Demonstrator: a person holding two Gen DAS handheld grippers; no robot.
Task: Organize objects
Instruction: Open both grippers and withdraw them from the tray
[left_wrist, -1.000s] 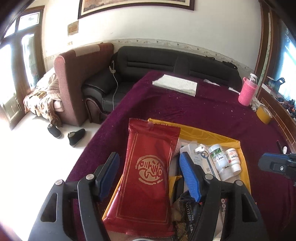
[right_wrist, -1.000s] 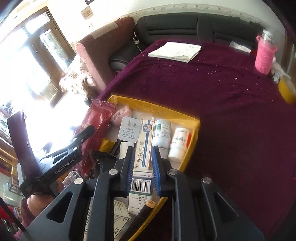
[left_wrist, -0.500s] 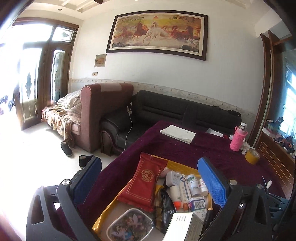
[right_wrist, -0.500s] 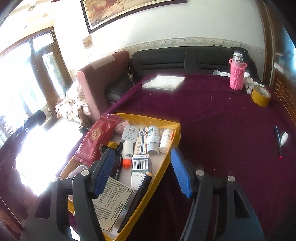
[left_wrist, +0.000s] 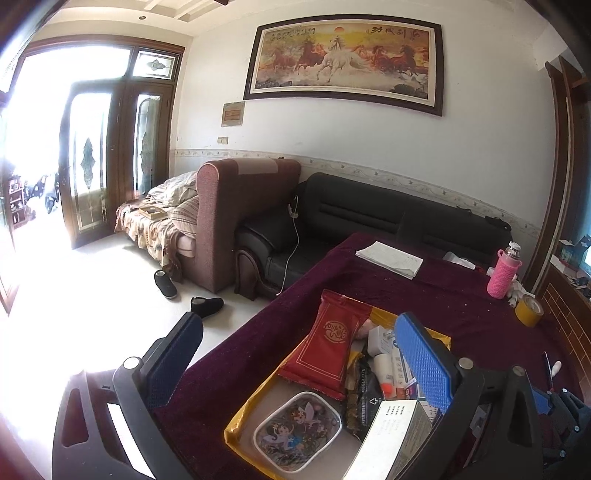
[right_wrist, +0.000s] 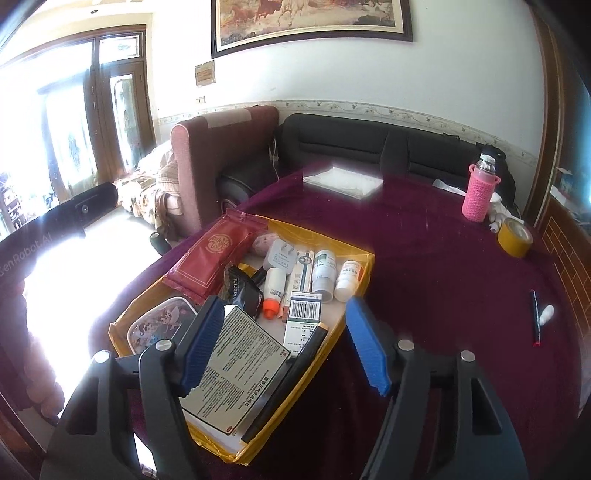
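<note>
Both the left gripper (left_wrist: 295, 365) and the right gripper (right_wrist: 284, 343) hang with fingers spread wide, gripping nothing. The yellow tray (right_wrist: 364, 273) sits on the maroon worktop (right_wrist: 443, 258) at lower centre of each frame, with the red pouch (right_wrist: 210, 258) along its left side beside two white bottles (right_wrist: 334, 275) and boxes.

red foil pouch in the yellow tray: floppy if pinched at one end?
Probably. The flat red foil pouch looks thin and soft-sided, so it would likely sag. Its glossy film may slip between fingers. It leans on the yellow tray rim, so a push could slide it off.
</note>
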